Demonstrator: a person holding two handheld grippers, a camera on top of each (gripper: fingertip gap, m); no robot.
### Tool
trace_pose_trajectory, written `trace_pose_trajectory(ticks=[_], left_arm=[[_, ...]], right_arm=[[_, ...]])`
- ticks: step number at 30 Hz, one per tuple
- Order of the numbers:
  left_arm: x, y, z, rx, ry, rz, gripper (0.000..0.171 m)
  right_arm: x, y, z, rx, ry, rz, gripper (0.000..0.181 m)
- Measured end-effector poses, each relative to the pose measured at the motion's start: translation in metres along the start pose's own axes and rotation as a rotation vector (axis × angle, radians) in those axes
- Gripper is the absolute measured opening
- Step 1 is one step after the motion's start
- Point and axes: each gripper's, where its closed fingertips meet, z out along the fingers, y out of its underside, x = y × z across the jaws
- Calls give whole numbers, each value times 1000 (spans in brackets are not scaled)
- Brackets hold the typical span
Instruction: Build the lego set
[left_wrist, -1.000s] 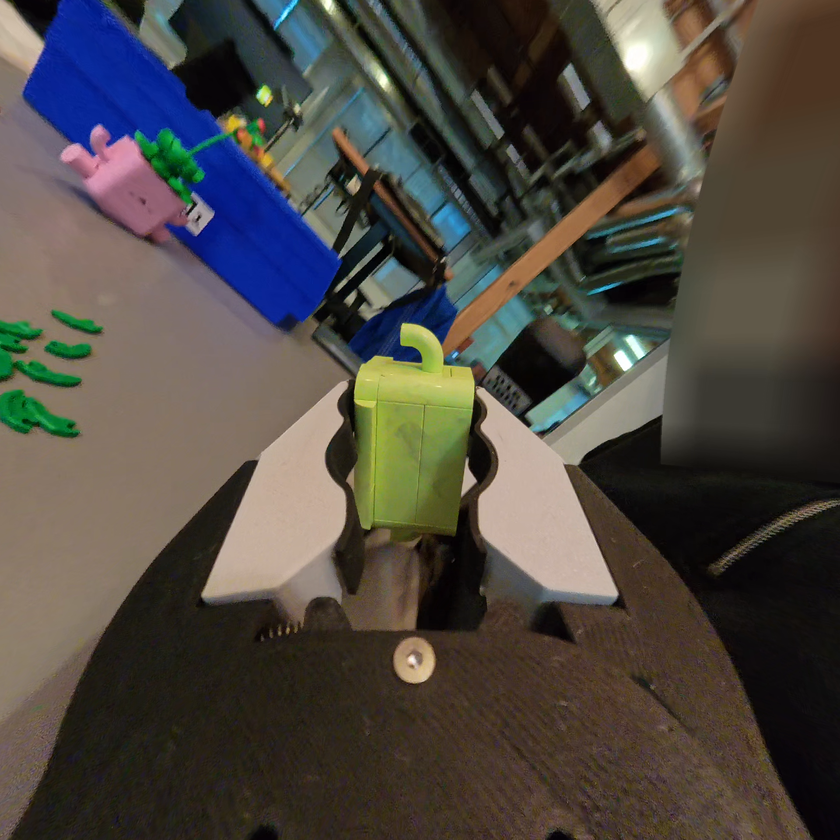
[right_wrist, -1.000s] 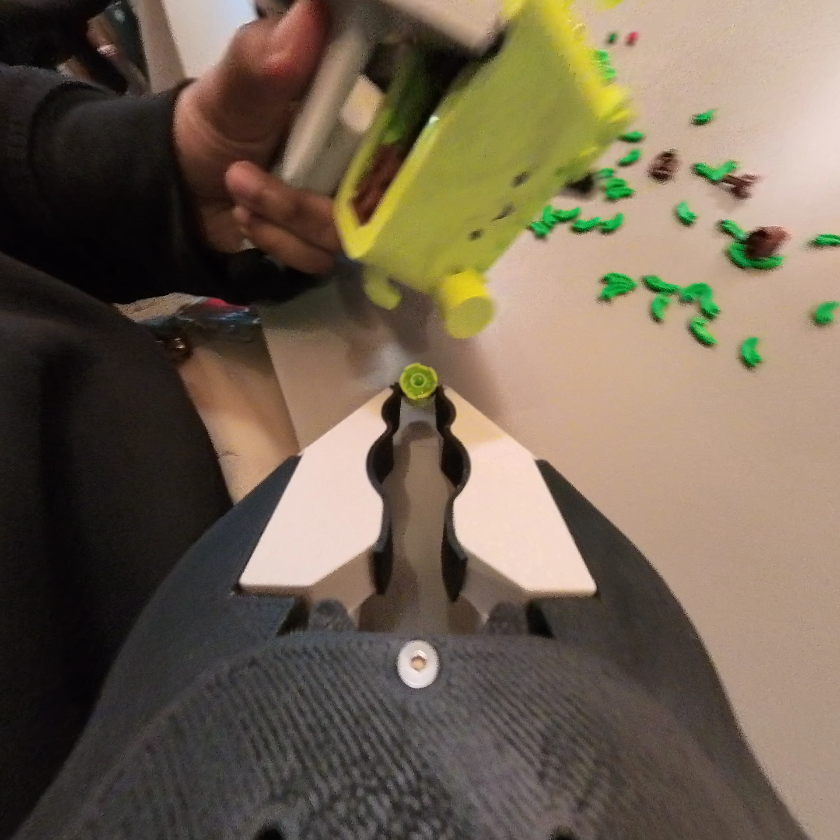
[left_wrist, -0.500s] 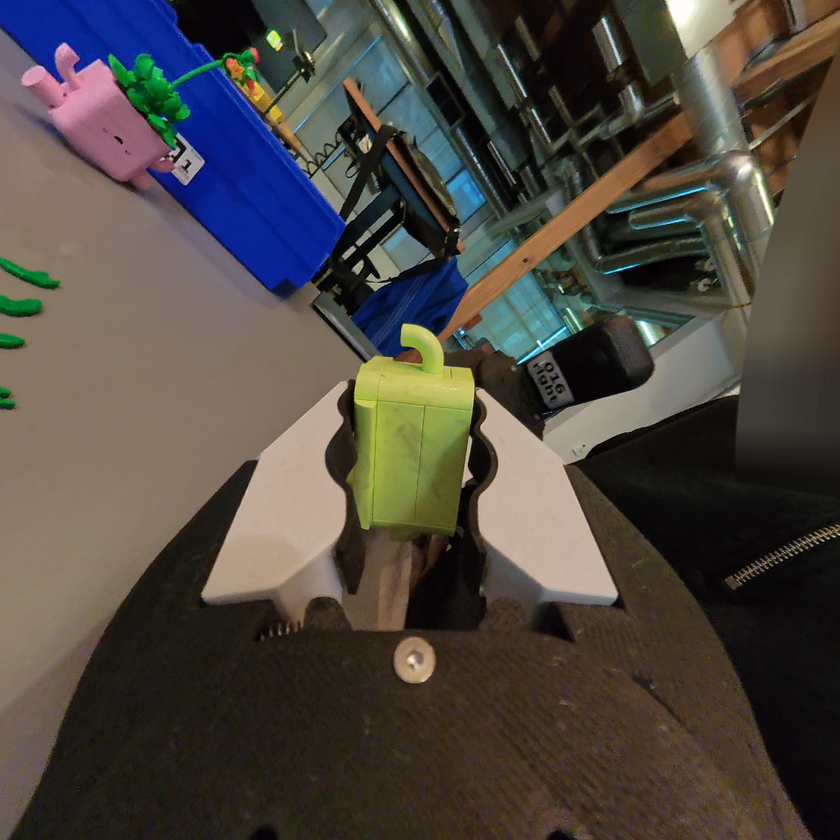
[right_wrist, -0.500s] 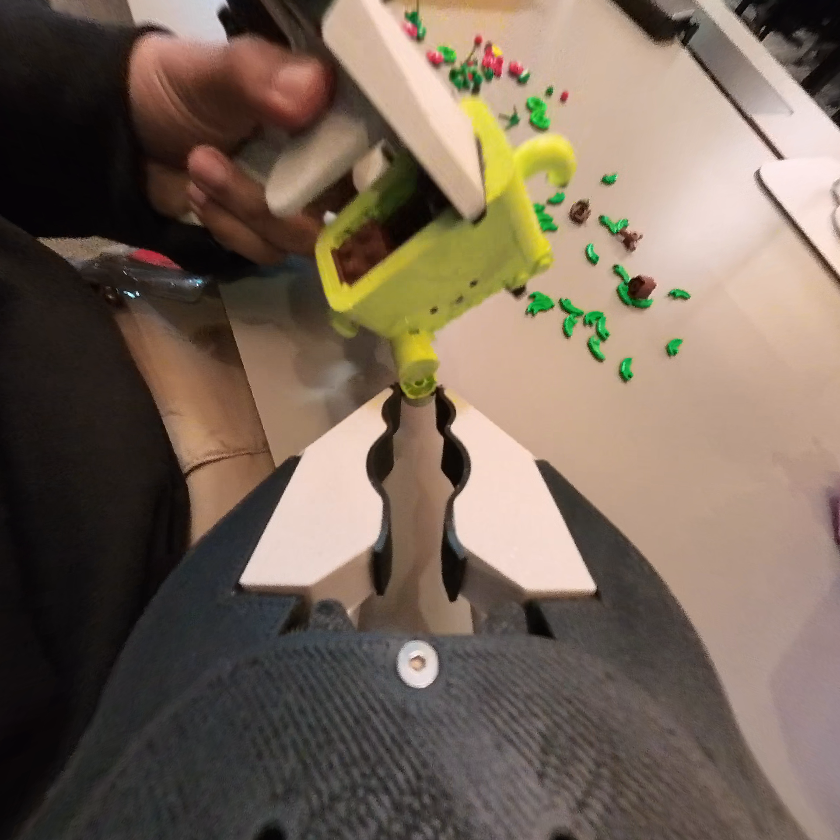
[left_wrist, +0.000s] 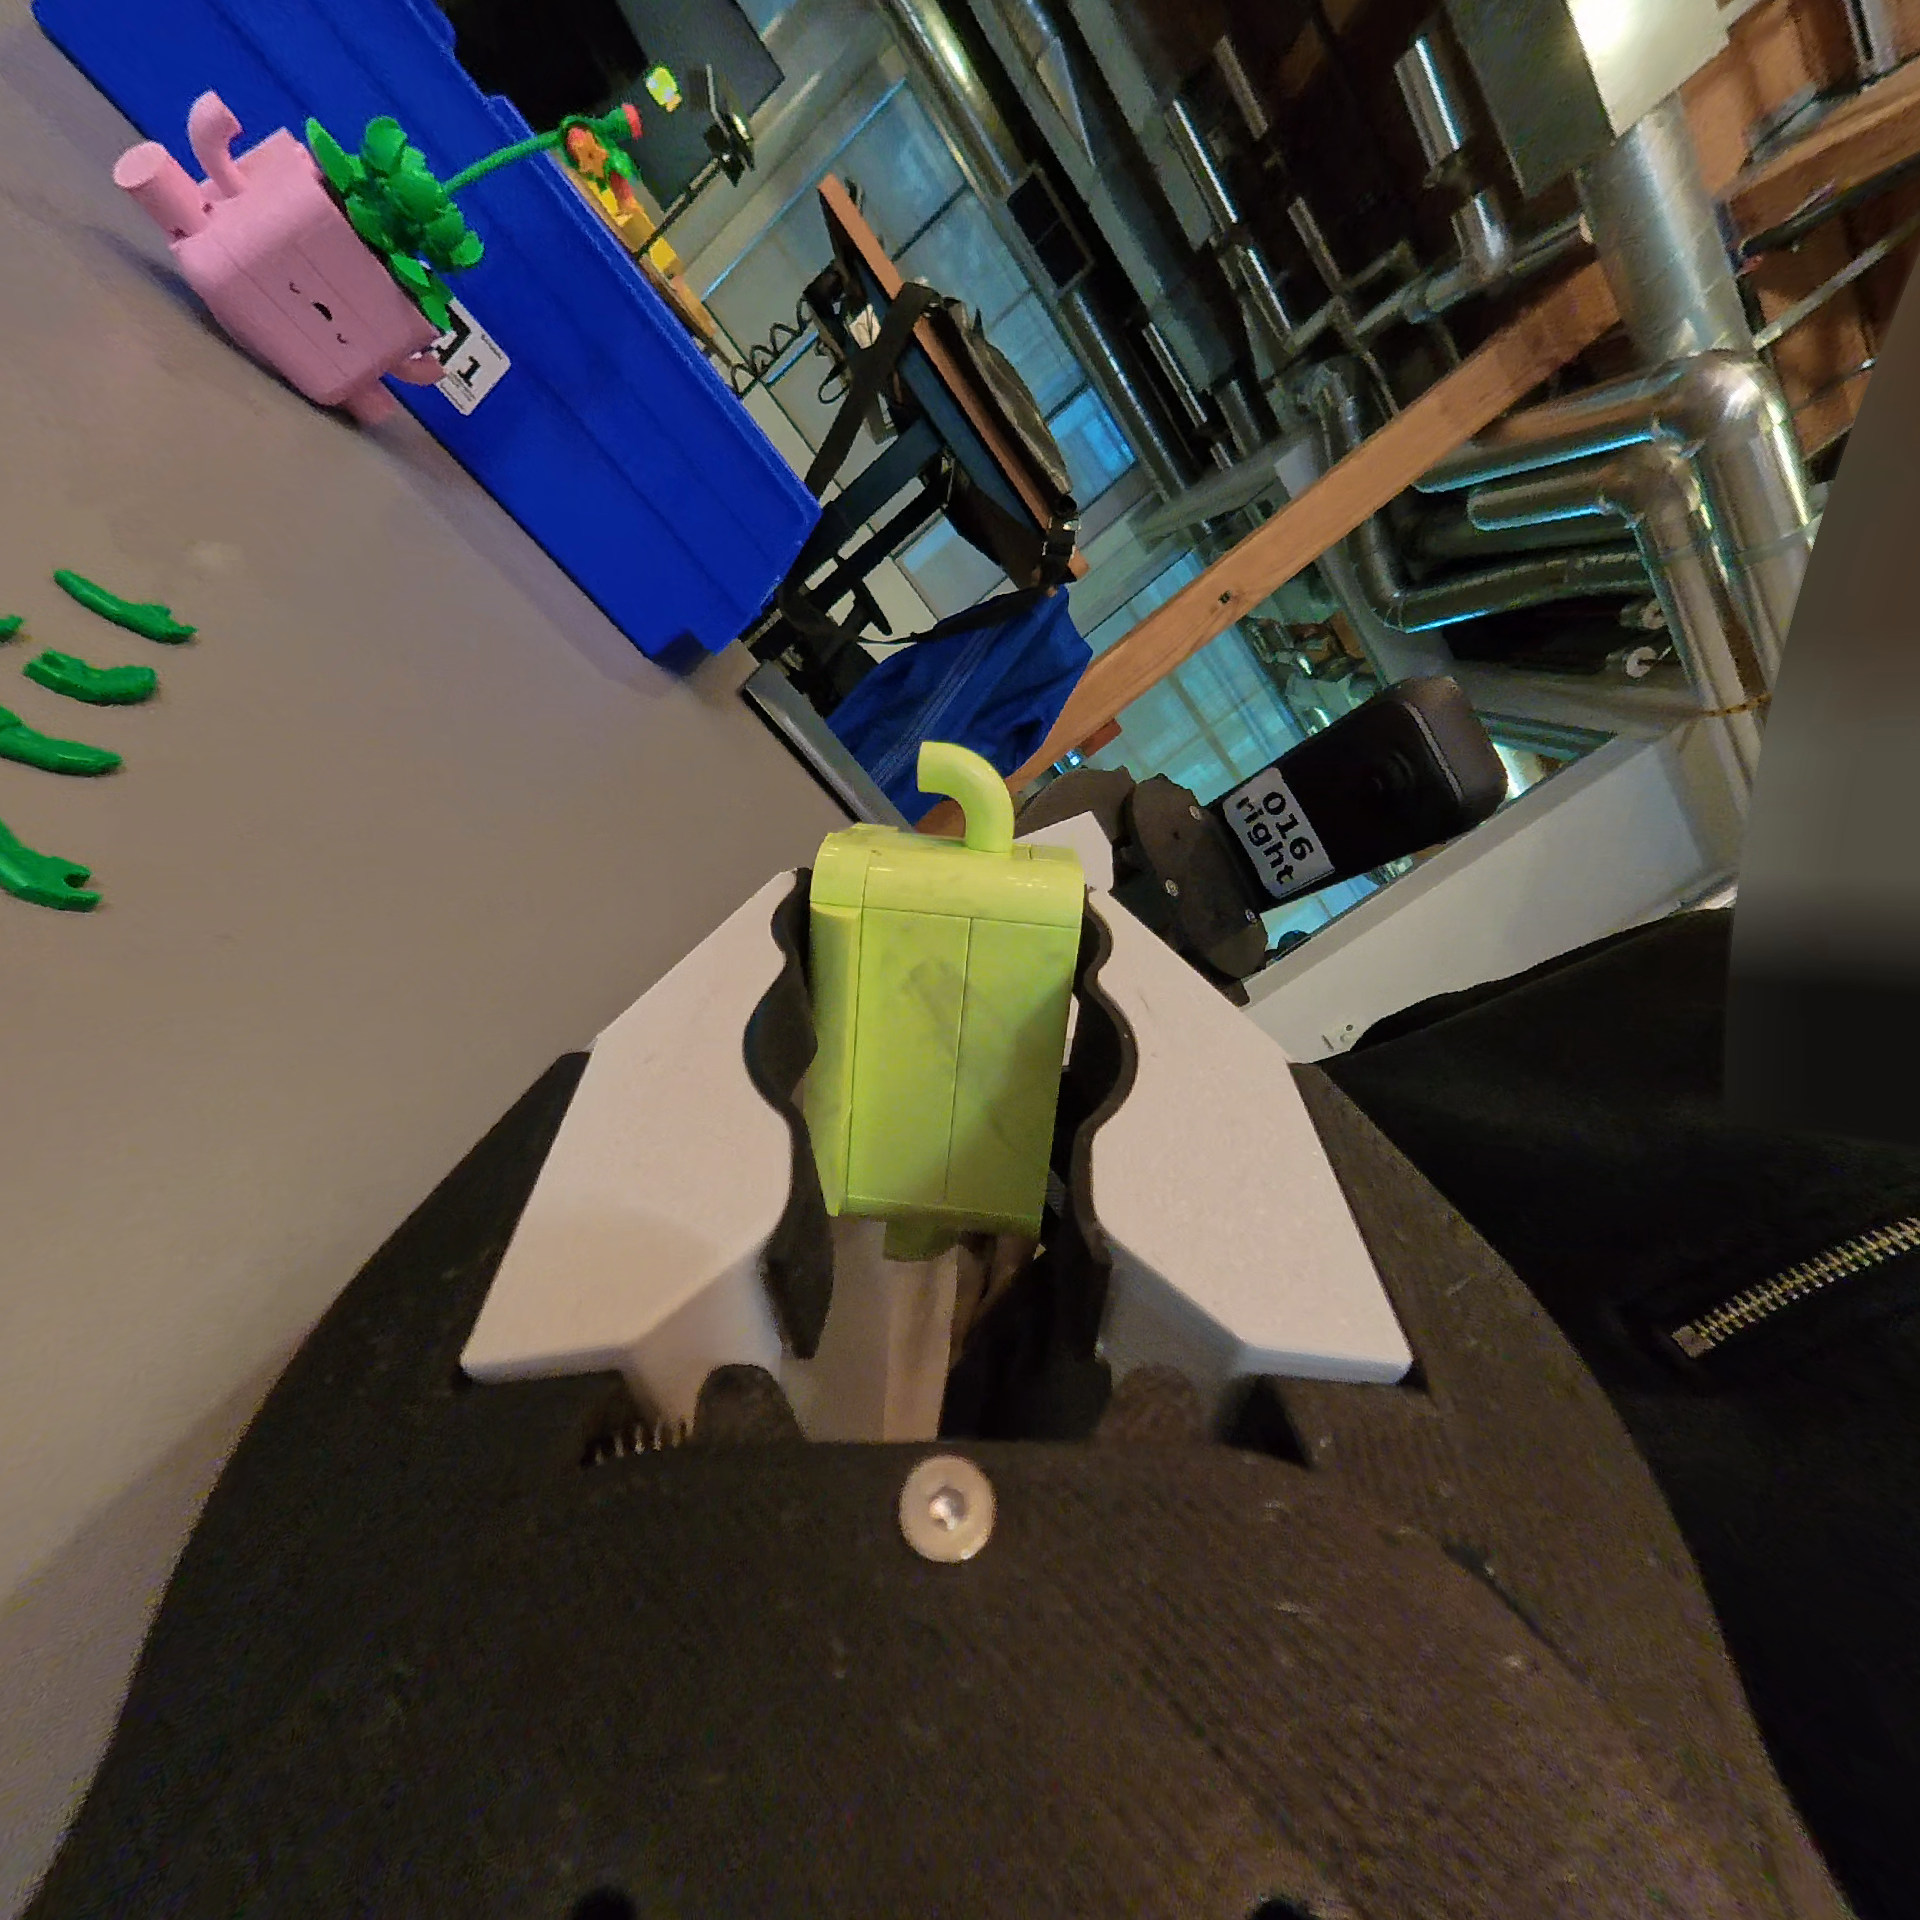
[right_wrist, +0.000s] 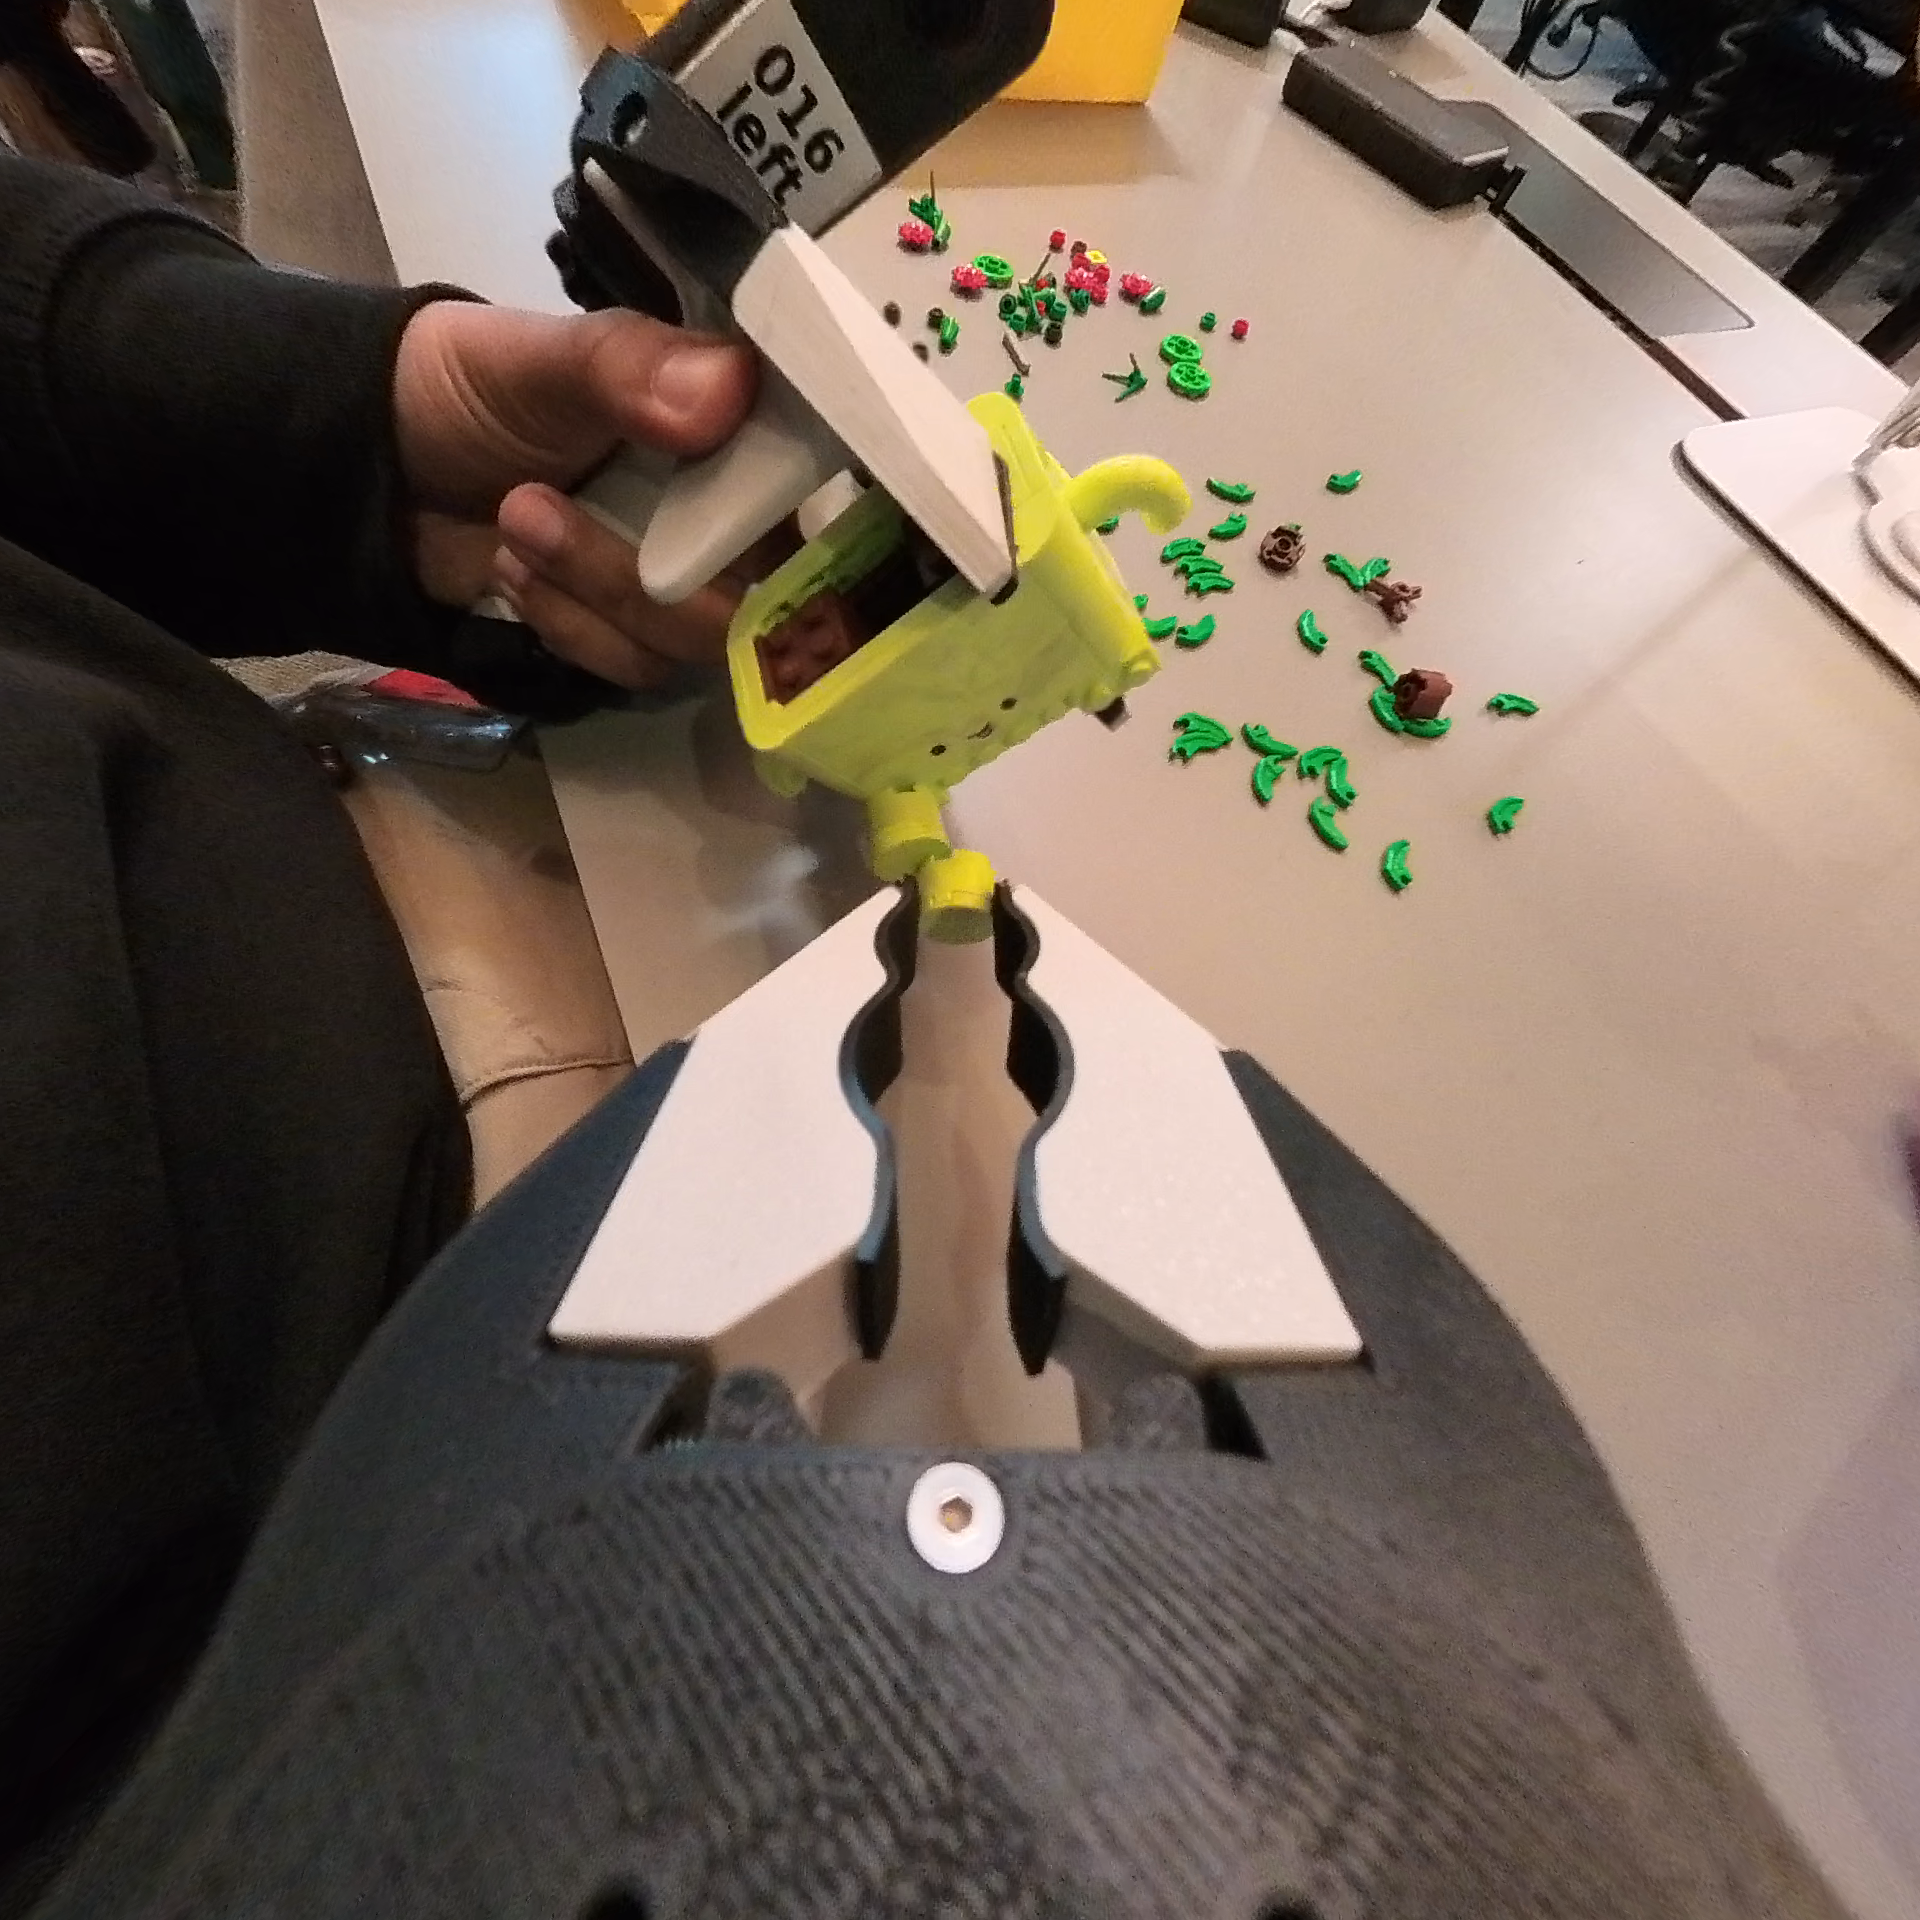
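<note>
My left gripper is shut on a lime green Lego pot with a curved hook on its end. In the right wrist view the same pot hangs tilted in the air in the left gripper, its open top showing brown bricks. My right gripper is shut on a small lime round piece at its fingertips. The piece touches the end of the pot's short leg. The right gripper's body shows behind the pot.
Several loose green leaf pieces, brown pieces and red flower bits lie on the beige table. A pink pot with a green plant stands by a blue bin. A yellow bin and a white tray stand farther off.
The lime pot has swung round and steadied over my right gripper, and its leg now meets the round piece. The right gripper has come into the left wrist view.
</note>
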Motion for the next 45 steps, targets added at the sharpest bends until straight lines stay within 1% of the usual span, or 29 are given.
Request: trace_pose_trajectory(ticks=[4,5,7,9,12,15,19,22,25,26,28,30,32,34,35,36,37,38,41,45], left_arm=[[0,2,2,-8,-6,1,44],[0,3,3,-8,-5,1,44],[1,3,3,-7,0,1,45],[0,2,3,-1,-3,-3,44],[-4,0,1,8,-30,2,44],[-5,0,0,6,-46,19,44],[-5,-2,-2,17,-37,6,44],[-5,-2,-2,18,-37,6,44],[-4,-2,-2,20,-39,17,44],[-4,-2,-2,19,-38,18,44],[-4,-2,-2,20,-37,18,44],[-4,-1,-1,15,-33,17,44],[-4,0,1,9,-32,19,44],[-4,0,3,3,-32,22,45],[-3,1,4,1,-31,23,44],[-3,2,5,-2,-28,23,45],[-2,2,5,-5,-24,23,44],[-2,3,6,-9,-19,22,44],[-1,4,7,-15,-17,25,44],[0,4,6,-9,-15,23,44]], right_arm=[[-5,-8,-2,71,-51,42,11],[-5,-11,-3,87,-56,54,0],[1,-8,-5,77,-40,73,0],[11,7,-5,1,0,84,0],[29,46,-10,-164,68,100,0],[31,62,-30,-181,68,115,5],[23,78,-63,-204,31,138,16],[13,90,-84,-206,-11,190,15],[-15,106,-106,-235,-126,283,15],[-27,114,-114,-267,-167,324,16],[-51,136,-125,-368,-222,398,23],[-72,160,-126,-479,-237,415,29],[-76,179,-121,-569,-192,332,32],[-68,180,-114,-569,-139,267,18],[-65,179,-111,-568,-134,281,22],[-64,181,-110,-586,-139,296,20],[-61,183,-110,-607,-140,289,12],[-58,184,-108,-615,-133,274,8],[-57,183,-100,-617,-135,269,18],[-54,183,-96,-628,-131,266,21]])
